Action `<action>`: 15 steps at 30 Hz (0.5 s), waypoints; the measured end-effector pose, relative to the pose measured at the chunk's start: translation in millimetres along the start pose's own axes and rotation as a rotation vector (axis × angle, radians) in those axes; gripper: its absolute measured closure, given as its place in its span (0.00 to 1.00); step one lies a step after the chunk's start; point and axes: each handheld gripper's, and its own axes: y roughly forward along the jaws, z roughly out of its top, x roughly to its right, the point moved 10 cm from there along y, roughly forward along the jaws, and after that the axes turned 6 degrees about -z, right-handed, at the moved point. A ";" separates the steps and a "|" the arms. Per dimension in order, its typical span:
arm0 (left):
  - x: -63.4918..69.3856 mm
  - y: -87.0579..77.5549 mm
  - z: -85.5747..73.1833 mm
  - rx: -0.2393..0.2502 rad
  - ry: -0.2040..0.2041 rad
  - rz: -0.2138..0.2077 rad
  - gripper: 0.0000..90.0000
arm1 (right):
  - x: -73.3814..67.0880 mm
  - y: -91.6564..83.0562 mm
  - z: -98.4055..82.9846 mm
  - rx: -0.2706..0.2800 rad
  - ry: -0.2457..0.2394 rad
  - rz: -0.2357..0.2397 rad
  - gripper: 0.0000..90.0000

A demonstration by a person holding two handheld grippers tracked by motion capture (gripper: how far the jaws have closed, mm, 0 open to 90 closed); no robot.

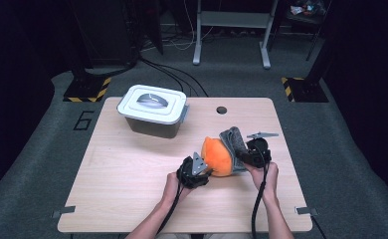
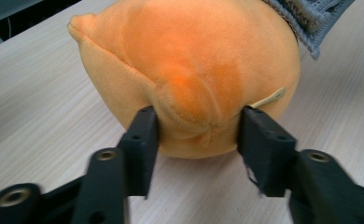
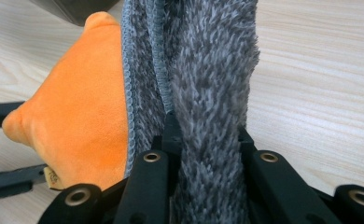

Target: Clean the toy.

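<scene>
- Reference landmark: the orange plush, resting on the wooden table, toward the table's right half.
- Left gripper: positioned at the plush's near-left side. In the left gripper view, the jaws are partly spread around the plush's lower bulge; both pads touch the fabric and dent it slightly.
- Right gripper: positioned at the plush's right side. Its jaws are pressed together on a fold of the grey fleece cloth, pinching it.
- Grey fleece cloth: lies against the plush's right and far side, touching it.
- Lidded container: stands well apart from the plush, to its far left, lid on.
</scene>
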 end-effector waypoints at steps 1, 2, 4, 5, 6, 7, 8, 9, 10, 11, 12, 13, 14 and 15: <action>-0.5 0.1 0.4 0.000 -0.006 -0.002 0.70 | 0.5 -0.4 -0.3 -0.001 0.002 -0.003 0.83; -0.6 -0.1 0.7 0.000 -0.015 -0.006 0.73 | 1.1 -0.9 -0.5 0.000 -0.001 -0.006 0.83; -0.7 -1.0 1.5 0.005 -0.051 -0.026 0.79 | 0.4 -2.5 0.5 0.008 0.006 -0.003 0.83; -0.7 -1.0 1.5 0.005 -0.051 -0.026 0.81 | 0.4 -2.5 0.5 0.008 0.006 -0.003 0.83; -1.5 -1.9 2.1 0.011 -0.065 -0.034 0.81 | 1.0 -4.0 1.0 0.015 0.006 -0.008 0.83; -1.6 -3.0 2.7 0.014 -0.091 -0.048 0.83 | 1.2 -5.8 2.2 0.030 0.001 -0.003 0.84; -1.6 -4.3 3.4 0.014 -0.112 -0.061 0.84 | 0.4 -8.9 2.2 0.029 0.009 -0.002 0.84; -2.5 -7.5 6.4 0.019 -0.160 -0.078 0.85 | -1.1 -14.8 4.5 0.050 0.012 0.006 0.84; -2.5 -7.5 6.4 0.019 -0.160 -0.078 0.85 | -1.1 -14.8 4.5 0.050 0.012 0.006 0.84; -2.6 -9.1 8.0 0.021 -0.188 -0.085 0.85 | -2.9 -18.5 6.0 0.059 0.018 0.011 0.84; -2.6 -11.2 9.7 0.021 -0.205 -0.097 0.85 | -7.7 -26.2 9.1 0.071 0.012 0.019 0.83; -1.7 -14.8 12.7 0.018 -0.225 -0.110 0.84 | -12.0 -30.0 11.6 0.081 0.012 0.030 0.84; -1.7 -14.8 12.7 0.018 -0.225 -0.110 0.84 | -12.0 -30.0 11.6 0.081 0.012 0.030 0.84; -0.3 -16.3 14.6 0.008 -0.227 -0.119 0.84 | -20.0 -36.9 16.0 0.086 -0.014 0.039 0.84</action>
